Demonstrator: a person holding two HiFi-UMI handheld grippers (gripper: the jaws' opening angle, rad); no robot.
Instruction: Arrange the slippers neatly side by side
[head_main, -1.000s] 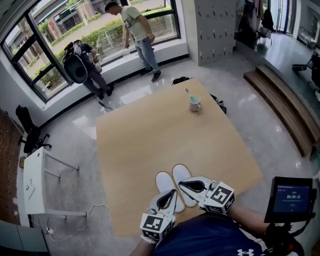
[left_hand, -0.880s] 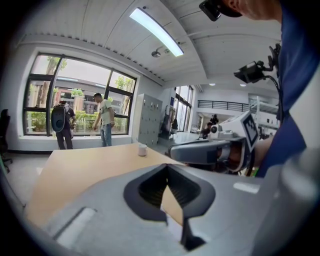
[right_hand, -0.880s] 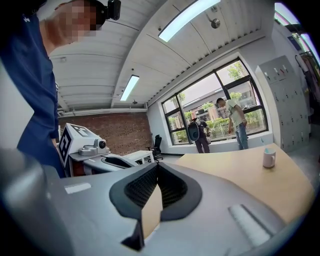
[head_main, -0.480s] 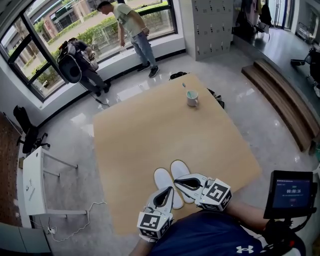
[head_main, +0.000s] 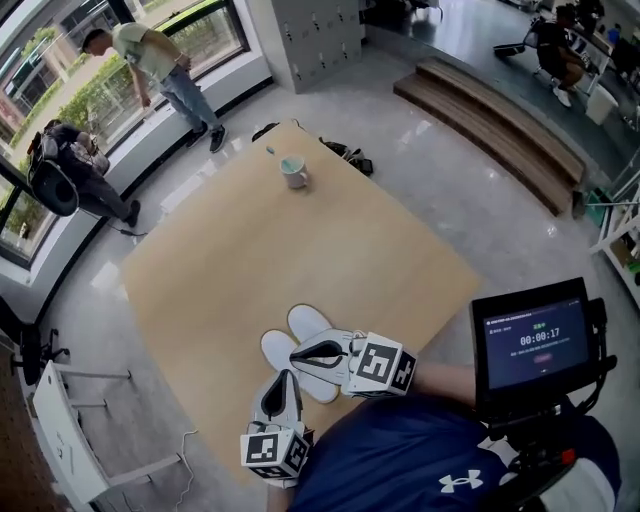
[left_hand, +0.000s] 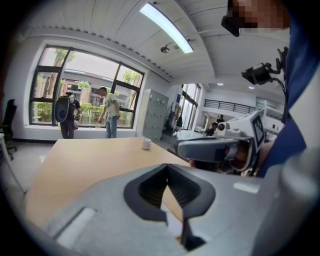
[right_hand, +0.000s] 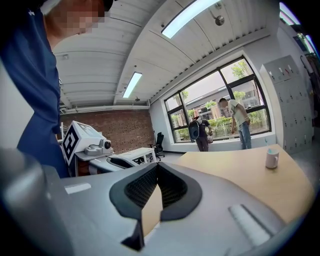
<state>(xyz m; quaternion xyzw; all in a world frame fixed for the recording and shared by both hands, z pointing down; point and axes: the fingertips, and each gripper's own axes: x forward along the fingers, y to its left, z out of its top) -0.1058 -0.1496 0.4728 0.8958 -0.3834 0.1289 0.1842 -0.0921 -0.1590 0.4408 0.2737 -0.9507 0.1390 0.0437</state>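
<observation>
Two white slippers (head_main: 308, 322) (head_main: 272, 349) lie side by side near the front edge of the tan table (head_main: 250, 250), toes pointing away from me. My right gripper (head_main: 295, 353) reaches in from the right, and its shut tip hovers over the heel ends of the slippers. Just in front of the left slipper, my left gripper (head_main: 282, 378) points away from me, shut and with nothing in it. In the left gripper view the jaws (left_hand: 167, 169) meet with nothing between them, and the right gripper (left_hand: 210, 149) crosses ahead. The right gripper view shows closed jaws (right_hand: 157, 169) too.
A white mug (head_main: 293, 171) stands at the table's far end. A screen with a timer (head_main: 530, 340) hangs at my right. Two people (head_main: 150, 55) are by the window, a white side table (head_main: 60, 420) stands at the left, and wooden steps (head_main: 490, 125) run along the right.
The head view has swung, so the whole scene sits further left and turned. Both grippers stay shut by the slippers; the slippers have not moved.
</observation>
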